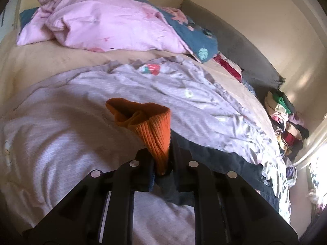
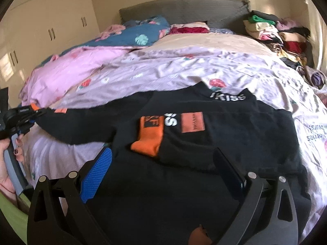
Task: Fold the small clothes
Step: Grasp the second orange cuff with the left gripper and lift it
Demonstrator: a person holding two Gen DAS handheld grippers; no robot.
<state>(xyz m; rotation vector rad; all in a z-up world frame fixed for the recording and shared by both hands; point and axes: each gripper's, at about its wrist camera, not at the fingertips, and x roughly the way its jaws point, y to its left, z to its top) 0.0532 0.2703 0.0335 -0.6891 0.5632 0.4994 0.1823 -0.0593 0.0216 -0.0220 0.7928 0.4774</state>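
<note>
Left gripper (image 1: pixel 162 163): jaws clamped on the orange ribbed cuff (image 1: pixel 151 126) of the black garment (image 2: pixel 184 134); cuff lifted above the lilac sheet (image 1: pixel 61 134)
Right gripper (image 2: pixel 163 163): jaws spread wide, empty, over the garment's orange patch (image 2: pixel 150 136)
Garment: spread across the bed

Both wrist cameras look down along their grippers, close above the bed (image 1: pixel 40 61); each takes in the headboard (image 2: pixel 184 8) and clothes pile (image 1: pixel 286 118).
</note>
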